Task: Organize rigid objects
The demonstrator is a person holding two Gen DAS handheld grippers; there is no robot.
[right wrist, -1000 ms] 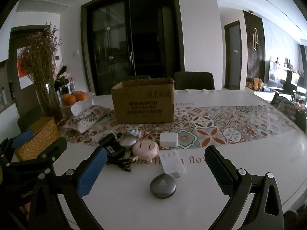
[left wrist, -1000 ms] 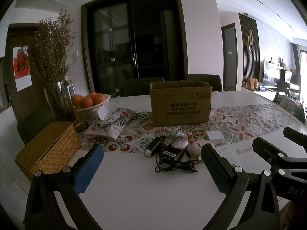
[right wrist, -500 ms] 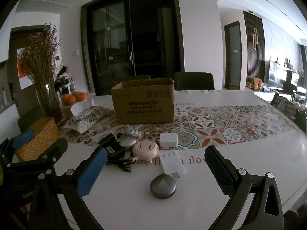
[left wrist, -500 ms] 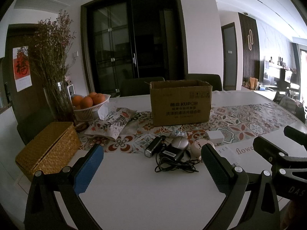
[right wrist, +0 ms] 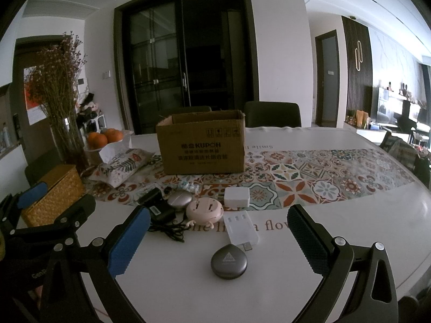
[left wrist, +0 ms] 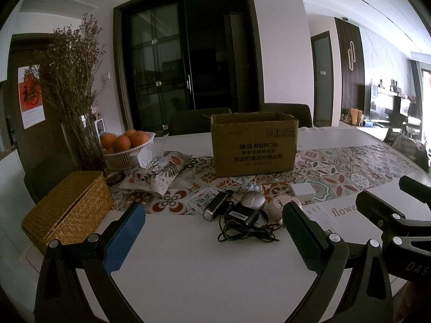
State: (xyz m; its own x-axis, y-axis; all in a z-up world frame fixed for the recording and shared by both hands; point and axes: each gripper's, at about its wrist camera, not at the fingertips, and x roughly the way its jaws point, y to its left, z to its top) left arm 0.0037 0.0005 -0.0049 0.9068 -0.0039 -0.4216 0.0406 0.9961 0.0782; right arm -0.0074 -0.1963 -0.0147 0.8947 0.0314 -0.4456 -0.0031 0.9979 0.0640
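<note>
An open cardboard box [left wrist: 254, 145] [right wrist: 203, 145] stands on the patterned runner. In front of it lie small gadgets: a black adapter with its cable [left wrist: 241, 216] [right wrist: 160, 212], a black stick-shaped device [left wrist: 215, 206], a silver oval case [left wrist: 252, 199] [right wrist: 179, 200], a pink round device [right wrist: 204, 210] [left wrist: 278, 204], a white cube [right wrist: 237, 197] [left wrist: 303, 191], a white flat charger [right wrist: 239, 228] and a dark grey round case [right wrist: 229, 261]. My left gripper [left wrist: 212, 238] is open above bare table. My right gripper [right wrist: 218, 242] is open, the grey case between its fingers' lines, untouched.
On the left stand a woven straw box [left wrist: 67, 207] [right wrist: 54, 193], a floral tissue pouch [left wrist: 157, 173], a basket of oranges [left wrist: 125, 145] and a vase of dried flowers [left wrist: 75, 99]. Dark chairs [right wrist: 272, 114] sit behind the white table [left wrist: 202, 269].
</note>
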